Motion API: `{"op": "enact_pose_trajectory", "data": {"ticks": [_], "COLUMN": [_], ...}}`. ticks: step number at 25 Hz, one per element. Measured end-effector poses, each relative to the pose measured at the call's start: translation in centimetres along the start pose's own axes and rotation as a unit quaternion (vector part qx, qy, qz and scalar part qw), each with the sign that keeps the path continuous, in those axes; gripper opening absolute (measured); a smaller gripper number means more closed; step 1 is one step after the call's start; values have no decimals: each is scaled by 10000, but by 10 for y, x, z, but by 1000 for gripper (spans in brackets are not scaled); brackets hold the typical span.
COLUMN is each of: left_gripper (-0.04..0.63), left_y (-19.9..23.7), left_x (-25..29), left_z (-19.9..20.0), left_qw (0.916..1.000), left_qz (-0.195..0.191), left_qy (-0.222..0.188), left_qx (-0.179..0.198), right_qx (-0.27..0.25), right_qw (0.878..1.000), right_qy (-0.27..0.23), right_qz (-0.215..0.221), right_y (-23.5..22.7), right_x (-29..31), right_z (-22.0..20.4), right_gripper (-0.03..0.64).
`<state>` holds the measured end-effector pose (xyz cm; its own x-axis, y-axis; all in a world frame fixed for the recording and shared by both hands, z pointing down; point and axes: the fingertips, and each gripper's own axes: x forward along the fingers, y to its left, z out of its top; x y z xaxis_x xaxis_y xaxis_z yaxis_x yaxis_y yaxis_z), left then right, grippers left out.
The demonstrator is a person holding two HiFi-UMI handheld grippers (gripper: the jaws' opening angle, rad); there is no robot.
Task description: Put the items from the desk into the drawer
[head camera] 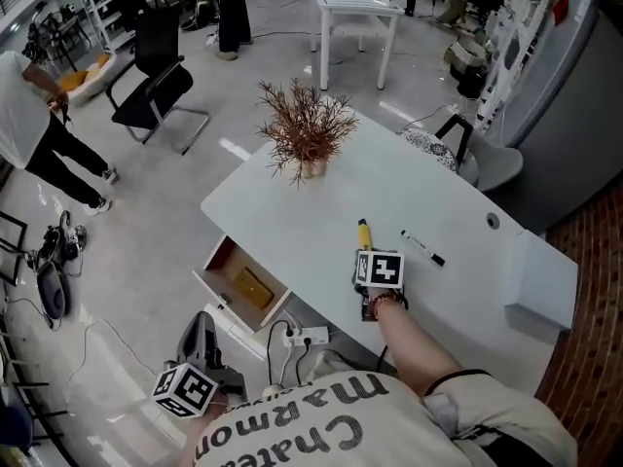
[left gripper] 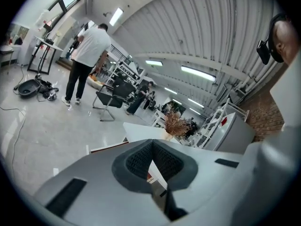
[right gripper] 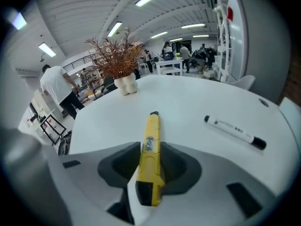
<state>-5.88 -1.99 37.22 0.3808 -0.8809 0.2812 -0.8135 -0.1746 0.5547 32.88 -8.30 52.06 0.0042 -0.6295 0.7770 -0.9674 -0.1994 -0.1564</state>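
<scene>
Inspection of operator and rig, as I see them from my station:

- **Clothing:** I note a pale beige T-shirt (head camera: 321, 426) with dark printed lettering. Its right sleeve (head camera: 487, 407) leaves the forearm bare.
- **Right arm:** a thin black band (head camera: 456, 376) circles the forearm, and a reddish strap (head camera: 387, 300) sits at the wrist.
- **Left gripper (head camera: 201, 321) and right gripper (head camera: 365, 253):** each carries a white cube with black square markers (head camera: 185, 389).
- **Gripper views:** both show light grey moulded bodies. Dark grey ribbed pads (right gripper: 120, 166) sit in a rounded recess, with dark rectangular slots (right gripper: 240, 199) on either side.
</scene>
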Motion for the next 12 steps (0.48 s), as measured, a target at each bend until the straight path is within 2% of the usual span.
{"op": "enact_pose_trajectory", "data": {"ticks": [6, 12], "left_gripper": [2, 2], "left_y": [14, 40], "left_x": [-26, -59], "left_z": [15, 32], "left_qw": [9993, 9982], "left_qz": [-378, -604], "left_qy": [28, -7], "left_qx": [18, 38], "right_qx": [270, 114], "right_qw": [9994, 9988], "right_qy": [34, -10], "right_qz": [193, 466], "right_y": [39, 105], "right_x": [-37, -72], "right_z": [-37, -73], "right_gripper": [133, 133]}}
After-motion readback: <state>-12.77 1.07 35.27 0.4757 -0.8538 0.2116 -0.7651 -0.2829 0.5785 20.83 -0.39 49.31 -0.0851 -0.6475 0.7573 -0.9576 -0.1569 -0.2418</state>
